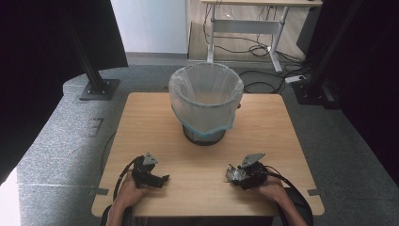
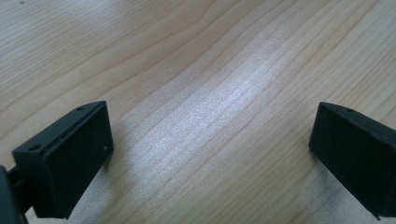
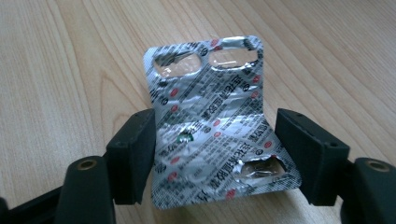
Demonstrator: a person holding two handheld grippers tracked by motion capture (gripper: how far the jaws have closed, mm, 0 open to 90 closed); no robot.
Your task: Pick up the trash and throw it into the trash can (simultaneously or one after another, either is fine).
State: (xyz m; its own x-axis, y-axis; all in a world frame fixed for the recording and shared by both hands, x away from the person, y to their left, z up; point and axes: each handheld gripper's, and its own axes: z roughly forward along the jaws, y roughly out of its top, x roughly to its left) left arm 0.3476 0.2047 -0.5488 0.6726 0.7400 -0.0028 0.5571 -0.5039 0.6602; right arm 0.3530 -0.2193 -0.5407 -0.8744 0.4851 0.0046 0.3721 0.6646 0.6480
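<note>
The used pill strip (image 3: 212,126) sits between the jaws of the right gripper (image 1: 234,175) near the worktop's (image 1: 155,127) front edge, right of middle, its long axis running away along the jaws. The pads press its side edges and bow the foil. The bin (image 1: 205,101) stands ahead toward the far edge. The left gripper (image 1: 162,179) rests wide open, holding nothing
</note>
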